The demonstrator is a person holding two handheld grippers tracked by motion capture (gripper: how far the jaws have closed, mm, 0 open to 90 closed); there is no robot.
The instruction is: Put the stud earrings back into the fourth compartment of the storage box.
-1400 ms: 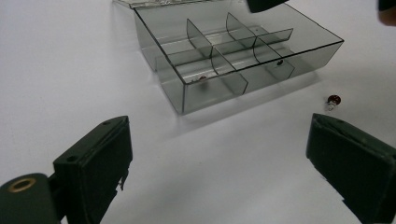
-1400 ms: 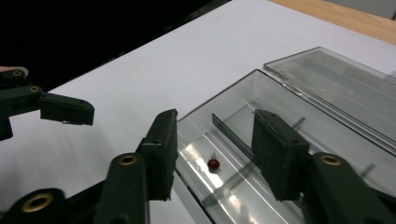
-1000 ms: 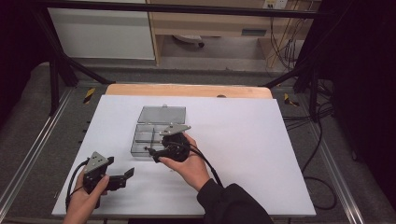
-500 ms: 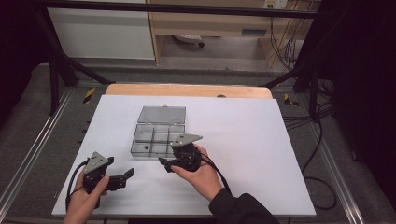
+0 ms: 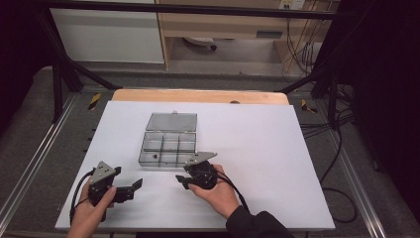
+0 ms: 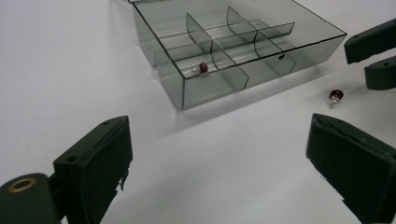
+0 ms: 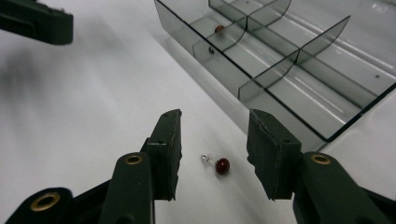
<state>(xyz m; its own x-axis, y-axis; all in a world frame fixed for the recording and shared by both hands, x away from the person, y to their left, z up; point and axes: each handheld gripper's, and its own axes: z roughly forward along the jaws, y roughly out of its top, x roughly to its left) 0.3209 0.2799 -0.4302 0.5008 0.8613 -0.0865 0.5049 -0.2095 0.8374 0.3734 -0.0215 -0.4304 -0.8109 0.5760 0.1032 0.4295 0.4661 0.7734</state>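
- White table sheet [image 5: 277, 148]: flat, bare support surface.
- Clear smoked-plastic divided box [image 5: 168, 144]: open; one red bead [image 6: 203, 67] lies in a near compartment.
- Left gripper [image 5: 130, 188]: jaws wide apart, empty.
- Right gripper [image 7: 215, 140]: jaws apart, straddling the loose stud.
- Small red-bead metal-pin stud [image 7: 219, 164]: on the sheet beside the box. Likely light, rolls easily; pinch across the bead.

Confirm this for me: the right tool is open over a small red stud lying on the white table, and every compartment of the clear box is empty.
Not quite. The right tool is open over the red stud on the white table, but the clear box is not empty: one compartment holds a second red stud, as the left gripper view shows.
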